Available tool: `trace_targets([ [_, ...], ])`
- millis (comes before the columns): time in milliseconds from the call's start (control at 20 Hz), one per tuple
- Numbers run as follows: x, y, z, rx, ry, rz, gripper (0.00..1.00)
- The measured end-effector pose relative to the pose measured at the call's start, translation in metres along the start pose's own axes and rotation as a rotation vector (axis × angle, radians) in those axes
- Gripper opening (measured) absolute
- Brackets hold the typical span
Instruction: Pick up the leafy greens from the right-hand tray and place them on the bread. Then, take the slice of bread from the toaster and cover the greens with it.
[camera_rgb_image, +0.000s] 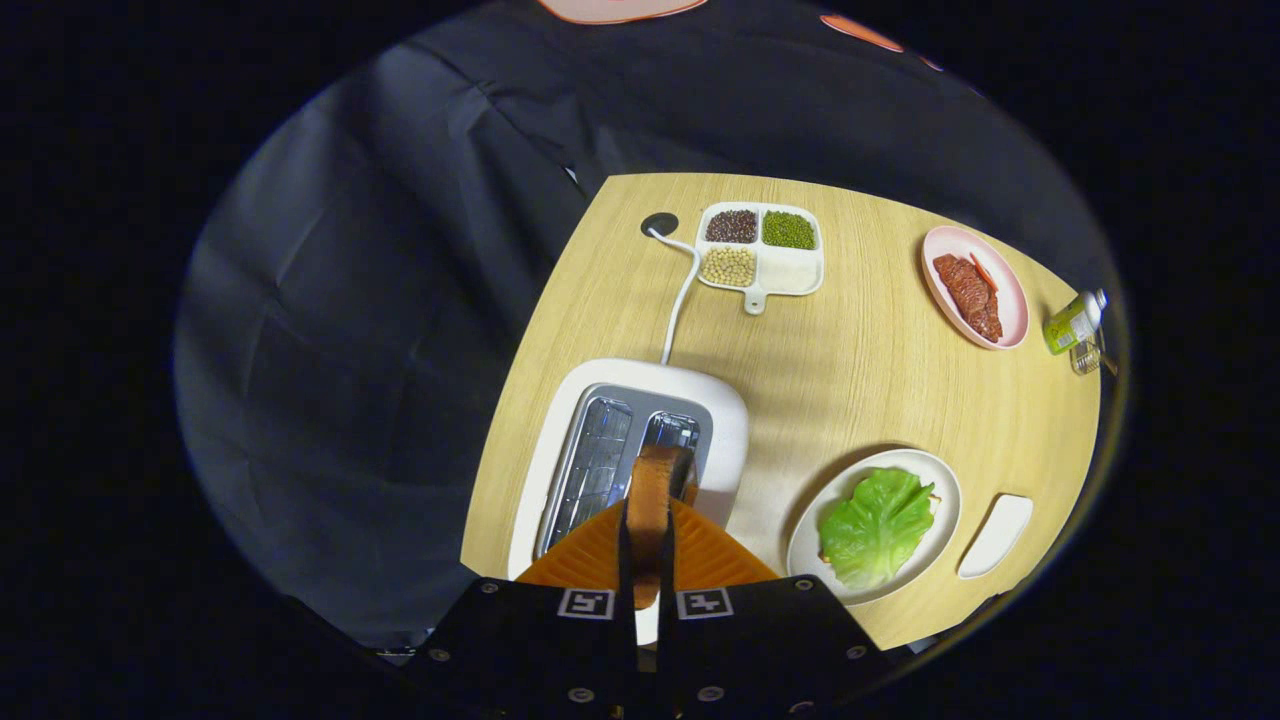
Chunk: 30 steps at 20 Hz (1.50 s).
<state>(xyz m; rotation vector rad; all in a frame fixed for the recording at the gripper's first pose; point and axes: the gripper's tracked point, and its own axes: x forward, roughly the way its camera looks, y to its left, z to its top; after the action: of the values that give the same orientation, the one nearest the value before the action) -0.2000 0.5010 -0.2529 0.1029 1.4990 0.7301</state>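
Note:
My gripper (648, 520) is shut on a slice of bread (655, 490), held edge-on between the two fingers above the white toaster (620, 440). The slice hangs over the toaster's right slot; I cannot tell whether its lower end is still inside. To the right of the toaster a white plate (945, 480) carries the leafy greens (878, 525), which lie on top of another slice of bread whose brown edge (934, 494) peeks out beside the leaf.
A small empty white tray (995, 535) lies right of the plate. At the table's far side stand a divided dish of beans (760, 250) and a pink plate with meat (975, 287). A small bottle (1075, 320) sits at the right edge. The toaster's cord (682, 290) runs back to a table hole.

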Motion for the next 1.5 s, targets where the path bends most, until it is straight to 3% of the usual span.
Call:
trace_targets([
  [450,-0.076,-0.02,0.018,0.087,-0.139,0.182,0.07],
  [750,-0.112,-0.074,0.014,0.125,-0.21,0.202,0.07],
  [1150,-0.085,-0.162,-0.04,0.191,-0.164,0.16,0.07],
  [1500,-0.037,-0.201,-0.073,0.234,-0.114,0.203,0.07],
])
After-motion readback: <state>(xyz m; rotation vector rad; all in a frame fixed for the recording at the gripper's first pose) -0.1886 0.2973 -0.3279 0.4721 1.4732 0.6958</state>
